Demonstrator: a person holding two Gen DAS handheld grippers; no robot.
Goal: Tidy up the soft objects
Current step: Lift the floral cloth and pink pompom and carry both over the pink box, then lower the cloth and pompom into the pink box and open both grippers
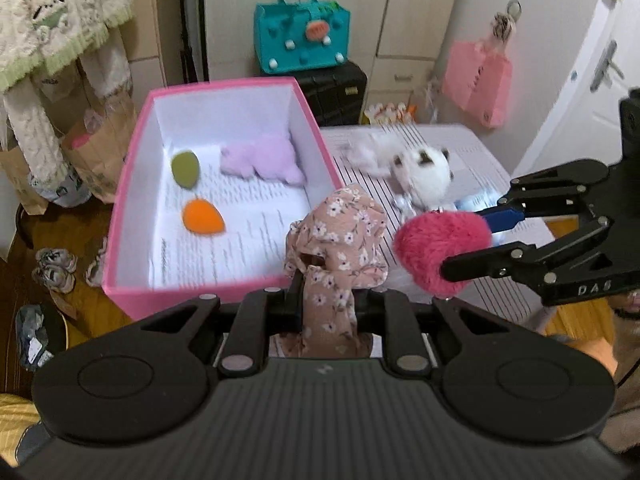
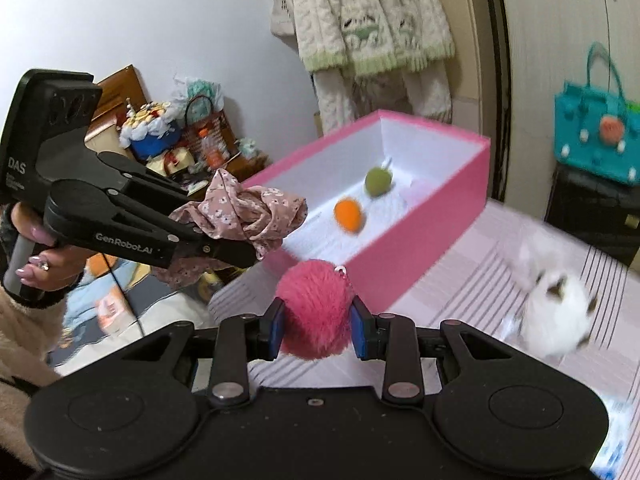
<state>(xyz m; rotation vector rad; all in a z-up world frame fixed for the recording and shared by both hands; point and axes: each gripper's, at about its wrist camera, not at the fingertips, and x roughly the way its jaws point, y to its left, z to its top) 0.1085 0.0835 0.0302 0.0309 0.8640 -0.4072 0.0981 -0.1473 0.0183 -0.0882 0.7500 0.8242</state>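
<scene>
The left gripper (image 1: 326, 300) has its jaws clamped tight on a bunched pink floral fabric scrunchie (image 1: 338, 240). The right gripper (image 2: 317, 326) has its jaws part-way apart, pressing a fluffy magenta pompom (image 2: 316, 308).

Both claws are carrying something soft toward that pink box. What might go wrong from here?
1. The left gripper pinches only a fold of the floral scrunchie, so the loose cloth might slip out or snag on the pink box rim.
2. The pink pompom is squashy fluff in the right gripper; it may squirm free mid-air.
3. The grippers are close together and might bump.
</scene>
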